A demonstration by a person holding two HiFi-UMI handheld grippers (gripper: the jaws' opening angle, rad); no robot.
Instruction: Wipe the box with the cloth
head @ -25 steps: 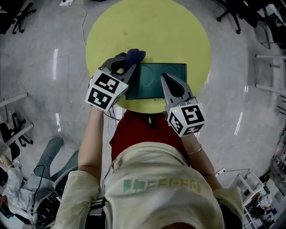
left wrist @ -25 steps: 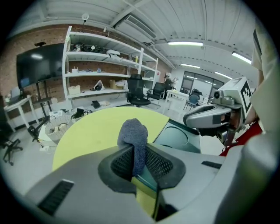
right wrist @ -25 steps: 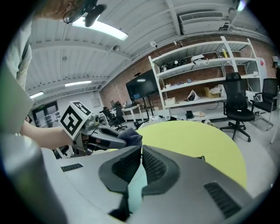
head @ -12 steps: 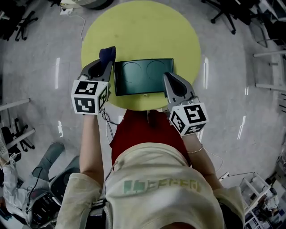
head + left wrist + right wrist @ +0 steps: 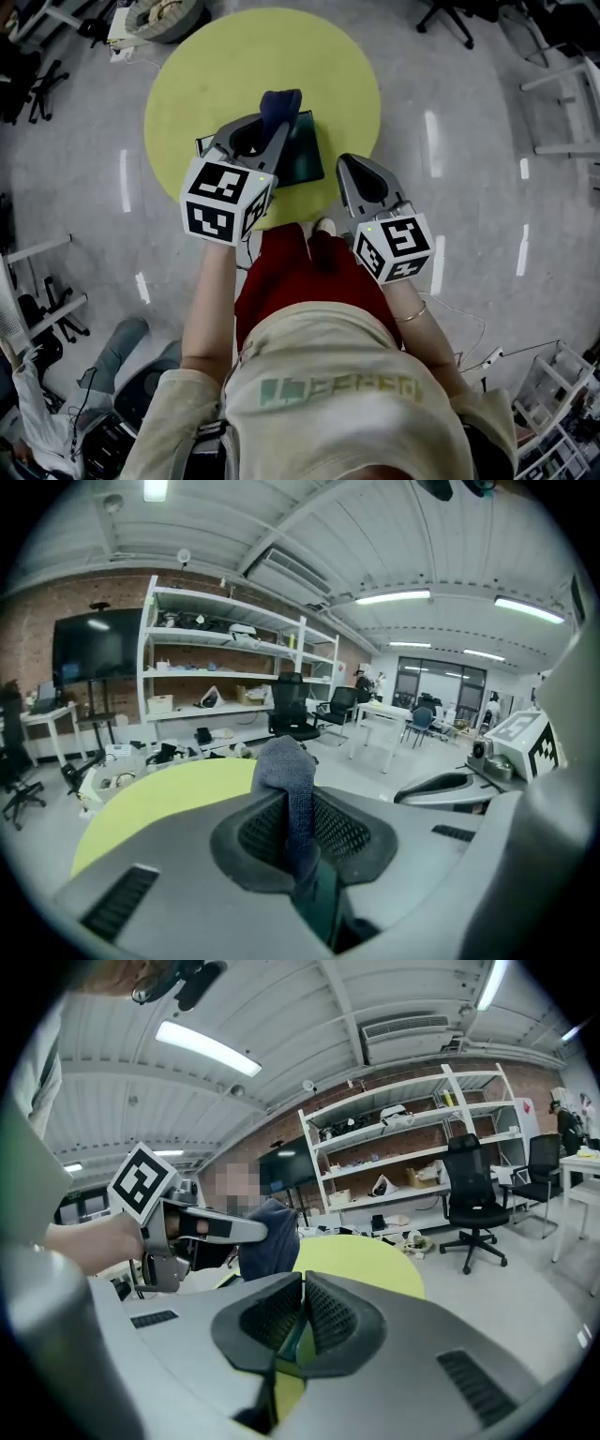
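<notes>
A dark green box [image 5: 302, 159] lies on the round yellow table [image 5: 216, 75], mostly hidden under my left gripper [image 5: 272, 127]. That gripper is shut on a dark blue cloth [image 5: 279, 103], which sticks up past the jaw tips over the box's far side. In the left gripper view the cloth [image 5: 286, 766] hangs pinched between the jaws. My right gripper [image 5: 349, 167] is shut by the table's near right edge, just right of the box and apart from it. The right gripper view looks past the right gripper [image 5: 303, 1283] to the left gripper [image 5: 216, 1230] and the cloth [image 5: 272, 1241].
Grey floor surrounds the table. A basket [image 5: 164, 17] sits at the far left, office chairs [image 5: 450, 14] at the far right, and a seated person [image 5: 37, 412] at the lower left. Shelving [image 5: 225, 667] and a chair [image 5: 473, 1194] stand beyond the table.
My left gripper has carried the cloth from the box's left side to over the box's top. The right gripper now sits off the box's right edge.
</notes>
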